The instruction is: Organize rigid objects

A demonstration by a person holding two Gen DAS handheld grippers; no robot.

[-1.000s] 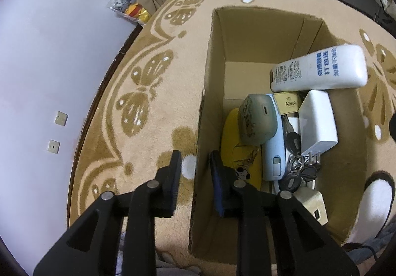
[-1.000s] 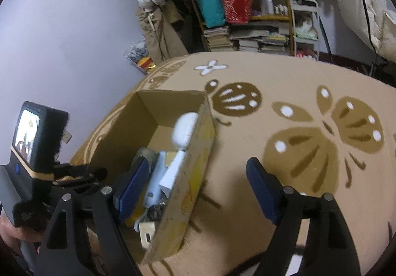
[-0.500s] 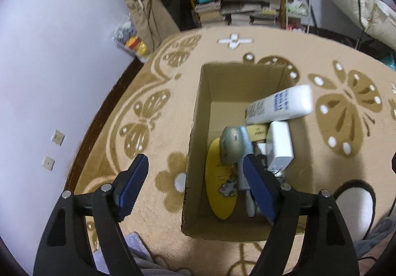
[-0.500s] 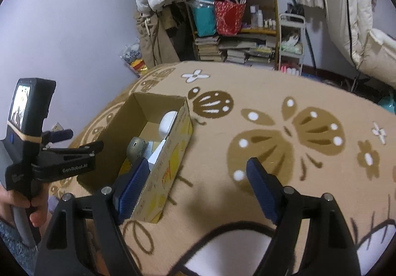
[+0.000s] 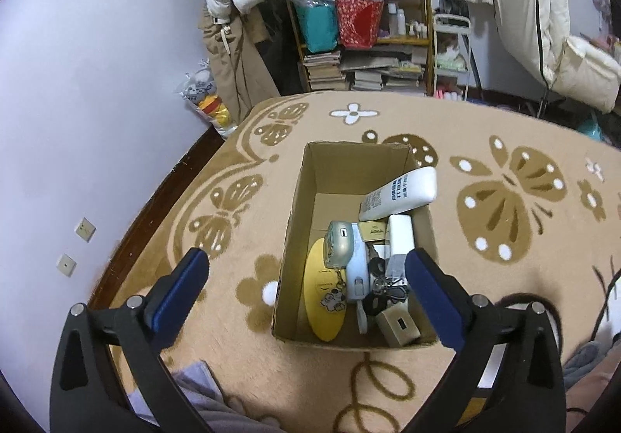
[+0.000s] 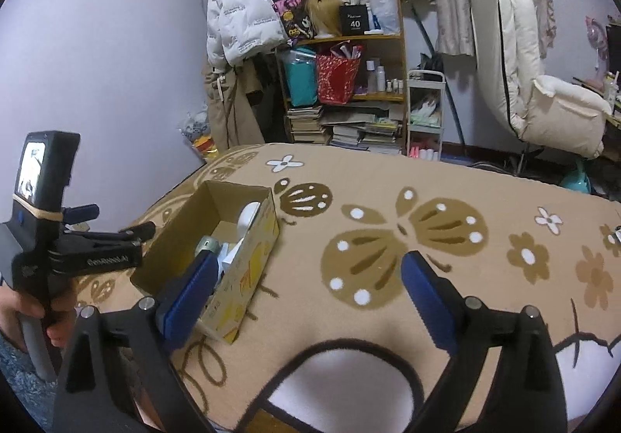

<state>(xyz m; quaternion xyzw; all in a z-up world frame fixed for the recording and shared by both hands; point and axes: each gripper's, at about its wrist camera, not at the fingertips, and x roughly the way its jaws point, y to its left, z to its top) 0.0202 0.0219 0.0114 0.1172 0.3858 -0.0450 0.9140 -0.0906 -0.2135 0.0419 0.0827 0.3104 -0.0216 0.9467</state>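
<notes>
Cardboard box (image 5: 299,200) farther from spread fingers (image 5: 176,289).

A tan rug (image 5: 485,122) patterned with brown butterflies and white flowers covers the floor, and an open cardboard box (image 5: 295,207) sits directly on its left part.

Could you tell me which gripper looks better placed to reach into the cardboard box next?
Probably the left gripper: it hangs open right above the cardboard box, looking straight down on the white bottle. The right gripper is open too, but faces the rug with the box off to its side.
</notes>
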